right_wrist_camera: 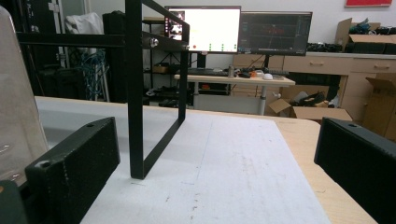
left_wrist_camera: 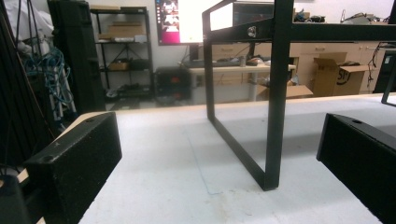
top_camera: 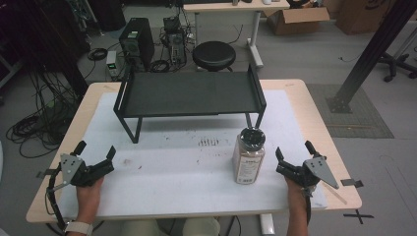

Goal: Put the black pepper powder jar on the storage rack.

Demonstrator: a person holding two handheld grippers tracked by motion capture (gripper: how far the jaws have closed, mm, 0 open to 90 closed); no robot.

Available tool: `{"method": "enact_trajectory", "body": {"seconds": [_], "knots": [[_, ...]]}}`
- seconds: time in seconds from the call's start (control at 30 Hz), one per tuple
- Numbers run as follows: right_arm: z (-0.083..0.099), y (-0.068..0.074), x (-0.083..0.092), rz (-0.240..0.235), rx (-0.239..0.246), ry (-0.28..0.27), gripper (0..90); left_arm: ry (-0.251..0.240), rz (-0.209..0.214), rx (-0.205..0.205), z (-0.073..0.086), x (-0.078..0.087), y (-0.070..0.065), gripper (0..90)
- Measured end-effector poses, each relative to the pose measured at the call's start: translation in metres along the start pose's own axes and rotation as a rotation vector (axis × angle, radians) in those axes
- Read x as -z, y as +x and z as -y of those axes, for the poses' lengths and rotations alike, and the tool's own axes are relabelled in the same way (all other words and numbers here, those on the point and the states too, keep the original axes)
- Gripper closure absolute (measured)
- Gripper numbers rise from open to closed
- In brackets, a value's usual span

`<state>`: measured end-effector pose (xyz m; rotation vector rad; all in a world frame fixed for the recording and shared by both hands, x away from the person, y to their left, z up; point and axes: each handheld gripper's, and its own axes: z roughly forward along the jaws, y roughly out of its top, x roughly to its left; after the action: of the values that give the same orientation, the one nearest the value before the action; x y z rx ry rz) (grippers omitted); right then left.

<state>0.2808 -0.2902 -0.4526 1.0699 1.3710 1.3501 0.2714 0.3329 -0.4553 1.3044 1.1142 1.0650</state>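
Near the table's front-left corner the left gripper (top_camera: 96, 156) rests, jaws spread wide and empty. A black shelf rack (top_camera: 189, 93) spans the far edge. The upright jar (top_camera: 249, 156) stands just left of the equally wide-open, empty right gripper (top_camera: 293, 156), the nearer one.

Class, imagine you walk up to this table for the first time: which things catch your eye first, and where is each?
A black metal shelf rack stands across the far half of the white mat. A clear jar with a black lid stands upright at the near right, in front of the rack's right leg. An open left gripper and right gripper rest at the near corners, the right one beside the jar.
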Motion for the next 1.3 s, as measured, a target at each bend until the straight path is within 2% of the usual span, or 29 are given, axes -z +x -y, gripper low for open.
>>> {"method": "enact_trajectory", "body": {"seconds": [0.63,1.0,1.3], "knots": [[0.0,-0.001,0.0,0.003,-0.004,0.003,0.0,-0.005,0.0,0.001,0.0,0.0,0.0,0.2],[-0.002,-0.003,-0.002,0.025,-0.015,0.027,0.0,-0.006,0.0,0.0,0.0,0.0,0.0,0.3],[-0.013,-0.007,0.006,0.034,-0.042,0.022,0.0,-0.005,0.0,0.0,0.0,0.0,0.0,0.3]]}}
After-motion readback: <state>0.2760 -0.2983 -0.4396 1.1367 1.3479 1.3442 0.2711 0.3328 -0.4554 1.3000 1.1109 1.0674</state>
